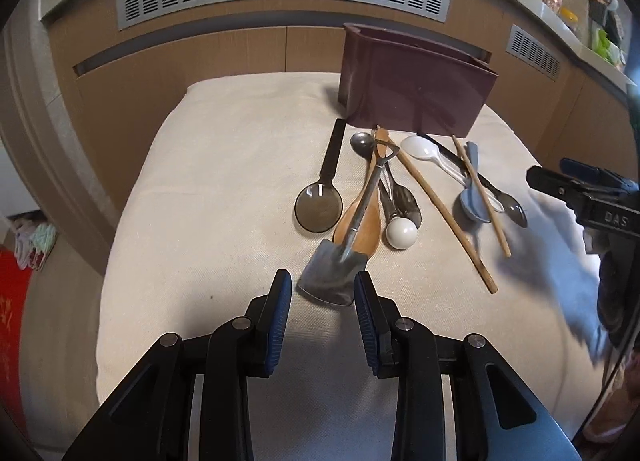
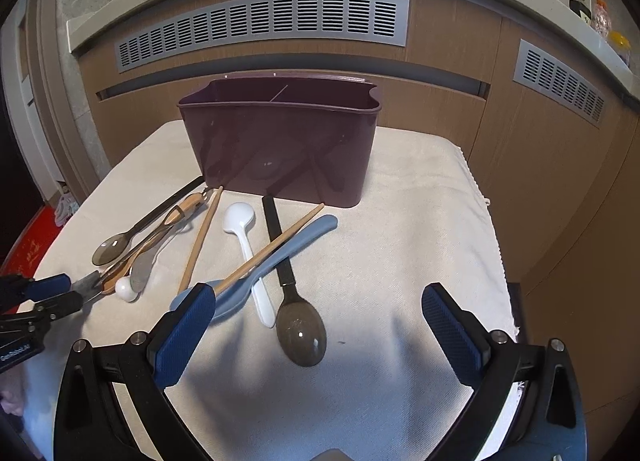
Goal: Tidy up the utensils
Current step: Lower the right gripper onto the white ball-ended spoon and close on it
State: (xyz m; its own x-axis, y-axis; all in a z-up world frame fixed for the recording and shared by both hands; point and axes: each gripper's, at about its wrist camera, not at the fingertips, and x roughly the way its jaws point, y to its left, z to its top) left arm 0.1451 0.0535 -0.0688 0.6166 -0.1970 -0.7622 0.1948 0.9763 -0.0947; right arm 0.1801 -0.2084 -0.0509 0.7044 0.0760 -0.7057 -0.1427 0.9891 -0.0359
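From the left wrist, the left gripper (image 1: 323,288) has its jaws narrowed about the blade of the shovel-shaped metal spoon (image 1: 334,276); whether both pads press it I cannot tell. It looks stiff, thin and slick, best taken by the flat blade. It lies near the cream cloth's (image 1: 208,197) middle, before the maroon caddy (image 1: 412,89). From the right wrist, the right gripper (image 2: 320,325) stands wide apart, empty, over the dark spoon (image 2: 301,335); wood panelling with vents stands behind.

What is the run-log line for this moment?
phase: grasp | left gripper: shut on shovel spoon blade | right gripper: open, above dark spoon | holder: upright
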